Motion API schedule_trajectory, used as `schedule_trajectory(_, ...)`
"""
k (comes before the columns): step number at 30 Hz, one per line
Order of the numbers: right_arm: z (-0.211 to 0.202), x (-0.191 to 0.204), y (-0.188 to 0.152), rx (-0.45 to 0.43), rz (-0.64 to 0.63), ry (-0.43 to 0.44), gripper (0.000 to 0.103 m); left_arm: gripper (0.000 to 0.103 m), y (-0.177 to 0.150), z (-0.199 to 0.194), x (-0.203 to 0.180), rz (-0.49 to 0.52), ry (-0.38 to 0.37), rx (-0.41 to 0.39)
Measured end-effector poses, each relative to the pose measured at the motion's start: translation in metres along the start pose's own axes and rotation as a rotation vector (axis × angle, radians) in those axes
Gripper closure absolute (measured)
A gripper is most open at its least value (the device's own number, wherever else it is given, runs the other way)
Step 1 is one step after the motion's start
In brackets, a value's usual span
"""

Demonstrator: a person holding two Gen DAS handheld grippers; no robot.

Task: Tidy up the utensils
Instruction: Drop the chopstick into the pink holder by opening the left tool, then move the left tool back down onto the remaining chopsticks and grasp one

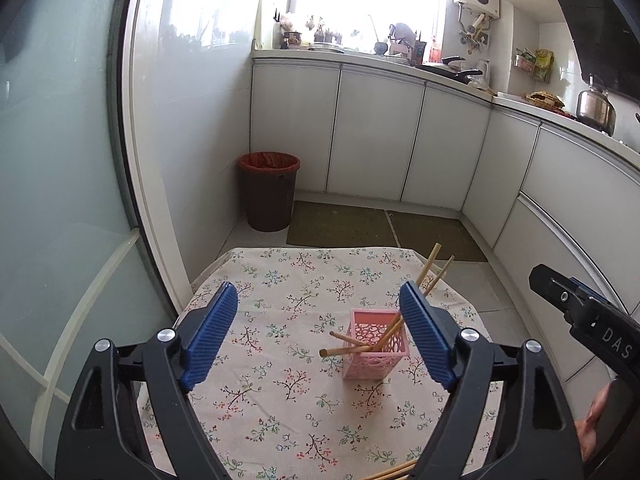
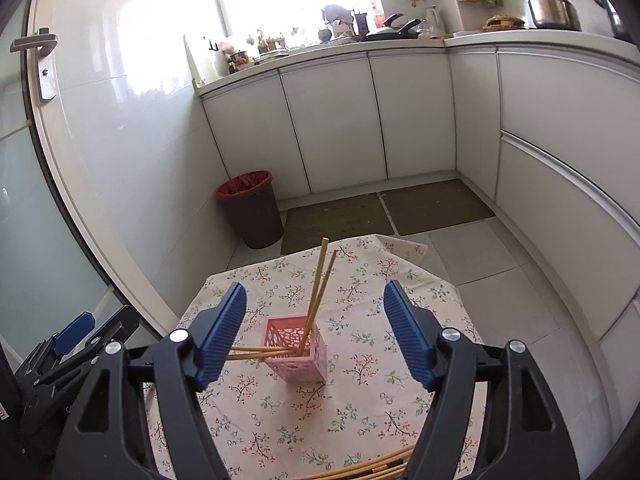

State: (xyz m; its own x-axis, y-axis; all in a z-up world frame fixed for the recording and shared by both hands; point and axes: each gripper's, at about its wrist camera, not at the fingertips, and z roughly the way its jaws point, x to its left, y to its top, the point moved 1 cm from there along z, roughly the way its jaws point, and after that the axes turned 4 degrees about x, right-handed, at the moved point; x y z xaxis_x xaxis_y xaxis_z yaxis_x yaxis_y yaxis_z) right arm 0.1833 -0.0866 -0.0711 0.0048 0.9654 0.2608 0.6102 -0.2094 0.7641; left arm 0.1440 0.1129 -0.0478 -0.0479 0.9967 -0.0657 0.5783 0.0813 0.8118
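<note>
Hovering over the cloth-covered surface [image 1: 280,408], both tools wide open, nothing between the jaws. Left tool [image 1: 320,332] aimed just left of the pink holder [image 1: 374,364]; its right pad overlapped the holder's right edge in view, contact not confirmed. Right tool [image 2: 314,334] framed the same holder [image 2: 298,360] between its pads, no pad touching it. Holder stood upright near the surface's middle. Four chopsticks in it: two [image 2: 320,280] leaning up and away from the holder, two [image 2: 256,350] lying nearly flat over its rim, pointing left. More loose chopsticks [image 2: 372,466] on the cloth near edge, well short of the holder. Red-lined bin [image 1: 269,192] on the floor beyond the surface, far-left of the holder.
</note>
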Motion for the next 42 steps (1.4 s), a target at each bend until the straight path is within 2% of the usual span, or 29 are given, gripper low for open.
schedule_trajectory(4, -0.011, -0.016, -0.015, 0.008, 0.047, -0.027, 0.014, 0.009, -0.014, -0.007, -0.007, 0.012, 0.002, 0.011)
schedule_trajectory(5, -0.014, -0.02, -0.018, 0.01, 0.057, -0.032, 0.01, 0.008, -0.017, -0.008, -0.008, 0.017, 0.003, 0.016)
schedule_trajectory(8, -0.021, -0.03, -0.029, 0.017, 0.071, -0.054, 0.006, 0.007, -0.026, -0.011, -0.014, 0.021, -0.006, 0.025)
schedule_trajectory(11, -0.026, -0.039, -0.04, 0.043, 0.075, -0.068, 0.006, 0.007, -0.034, -0.011, -0.022, 0.033, -0.031, 0.057)
schedule_trajectory(14, -0.033, -0.059, -0.057, 0.057, 0.13, -0.074, 0.006, 0.007, -0.044, -0.01, -0.03, 0.063, -0.039, 0.08)
schedule_trajectory(20, -0.048, -0.124, -0.101, 0.105, 0.255, -0.114, 0.006, 0.007, -0.064, -0.001, -0.047, 0.134, -0.079, 0.161)
schedule_trajectory(24, -0.053, -0.164, -0.135, 0.147, 0.313, -0.143, 0.006, 0.007, -0.078, 0.013, -0.065, 0.22, -0.104, 0.233)
schedule_trajectory(28, -0.055, -0.195, -0.162, 0.184, 0.346, -0.132, 0.006, 0.007, -0.094, 0.031, -0.09, 0.329, -0.156, 0.325)
schedule_trajectory(31, -0.062, -0.202, -0.165, 0.162, 0.364, -0.058, 0.006, 0.007, -0.107, 0.047, -0.109, 0.403, -0.205, 0.401)
schedule_trajectory(35, -0.065, -0.199, -0.166, 0.152, 0.344, -0.029, 0.006, 0.007, -0.125, 0.079, -0.136, 0.47, -0.289, 0.558)
schedule_trajectory(42, -0.06, -0.208, -0.168, 0.171, 0.413, -0.001, 0.006, 0.007, -0.154, 0.123, -0.174, 0.617, -0.304, 0.73)
